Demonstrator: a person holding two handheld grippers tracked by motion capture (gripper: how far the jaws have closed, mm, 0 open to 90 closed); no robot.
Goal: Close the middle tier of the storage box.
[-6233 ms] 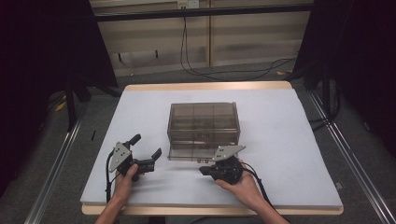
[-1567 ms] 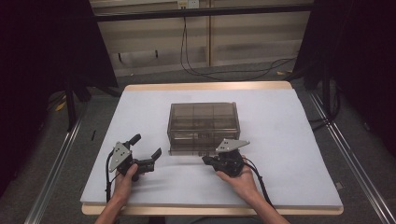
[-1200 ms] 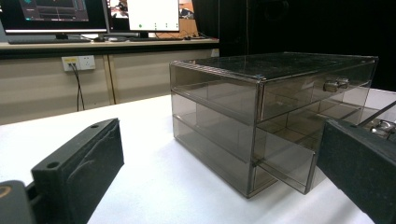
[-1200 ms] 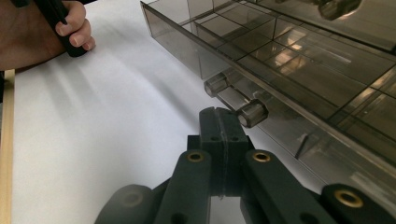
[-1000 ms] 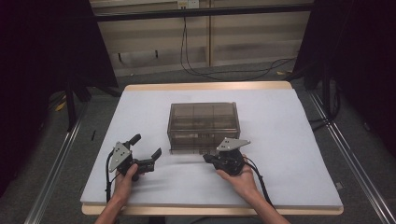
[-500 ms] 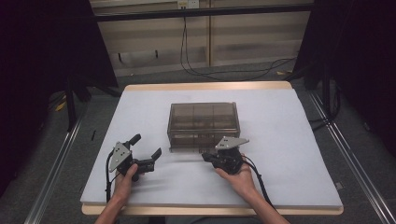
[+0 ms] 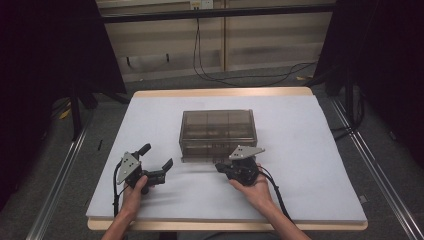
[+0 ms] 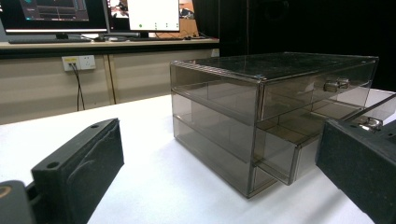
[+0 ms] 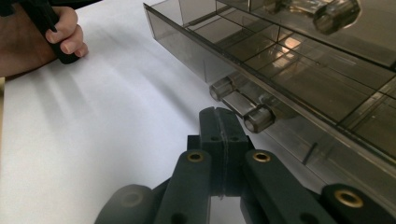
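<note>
A smoky see-through drawer cabinet (image 7: pixel 218 131) stands at the middle of the white table (image 7: pixel 310 150). In the left gripper view its bottom drawer (image 8: pixel 280 156) sticks out a little. My right gripper (image 7: pixel 220 168) is at the cabinet's front, low on the table. In the right gripper view its jaws are pressed together (image 9: pixel 223 122) with nothing between them, the tips just beside the bottom drawer's clear handle (image 9: pixel 239 105). My left gripper (image 7: pixel 157 156) rests open to the cabinet's left, with both jaws wide apart (image 8: pixel 219 154) and the cabinet (image 8: pixel 261 102) ahead of them.
The person's left hand (image 9: pixel 44 35) shows on the table beyond the right gripper. Cables trail from both grippers toward the table's near edge (image 7: pixel 225 224). Monitors (image 8: pixel 93 14) and a wall socket stand on the far side.
My right gripper has edged forward to the cabinet's lower front. The left gripper has stayed where it was.
</note>
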